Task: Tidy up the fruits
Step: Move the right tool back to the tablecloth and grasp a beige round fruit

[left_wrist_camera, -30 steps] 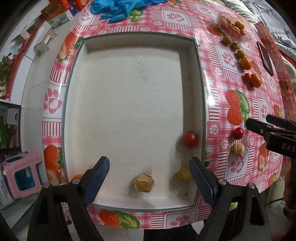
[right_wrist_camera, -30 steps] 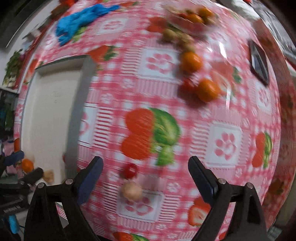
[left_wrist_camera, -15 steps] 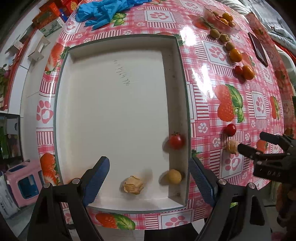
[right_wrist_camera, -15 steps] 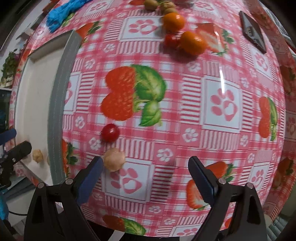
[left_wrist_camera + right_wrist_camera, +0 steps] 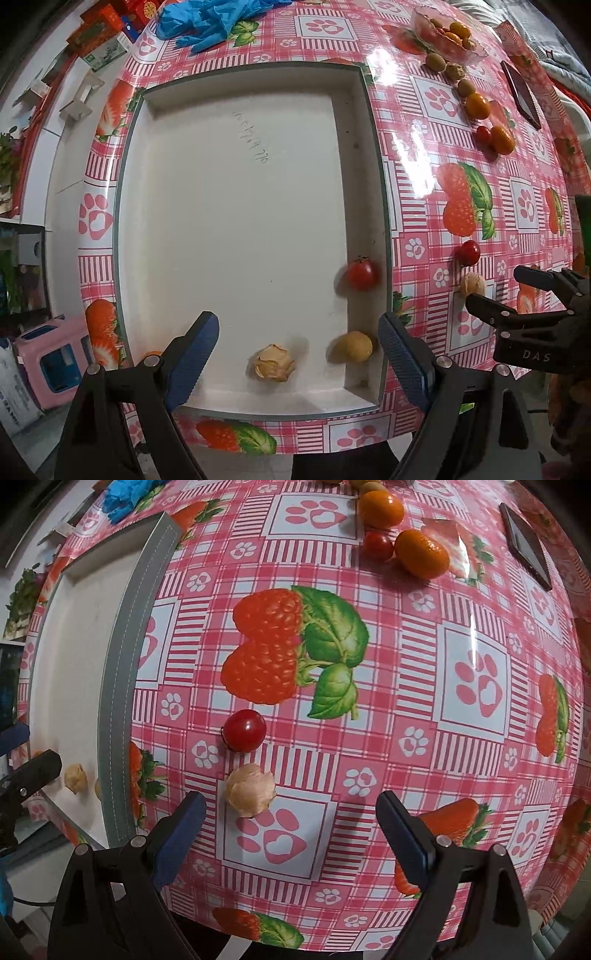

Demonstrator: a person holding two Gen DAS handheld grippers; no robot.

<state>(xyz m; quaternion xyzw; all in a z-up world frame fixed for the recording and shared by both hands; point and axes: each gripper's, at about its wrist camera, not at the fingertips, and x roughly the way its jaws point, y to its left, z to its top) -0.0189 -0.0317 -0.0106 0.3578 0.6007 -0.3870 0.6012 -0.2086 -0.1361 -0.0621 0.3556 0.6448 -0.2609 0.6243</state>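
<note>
Three fruits lie in the white tray (image 5: 236, 229) near its near right corner: a red cherry tomato (image 5: 362, 274) with a green stalk against the right wall, a smooth yellow berry (image 5: 355, 346) nearer the corner, and a papery tan husked berry (image 5: 272, 363) by the near wall. On the tablecloth (image 5: 369, 775), just right of the tray, sit a glossy second tomato (image 5: 244, 730) and another husked berry (image 5: 250, 787), close together but apart. Further back lie two orange kumquats (image 5: 422, 554) with a third tomato (image 5: 376, 545) between them. The left gripper (image 5: 297, 363) hangs over the tray with jaws wide and nothing between them; the right gripper (image 5: 291, 830) is likewise open and empty, its left finger just beside the husked berry. An orange fruit behind the left gripper's finger is mostly hidden.
</note>
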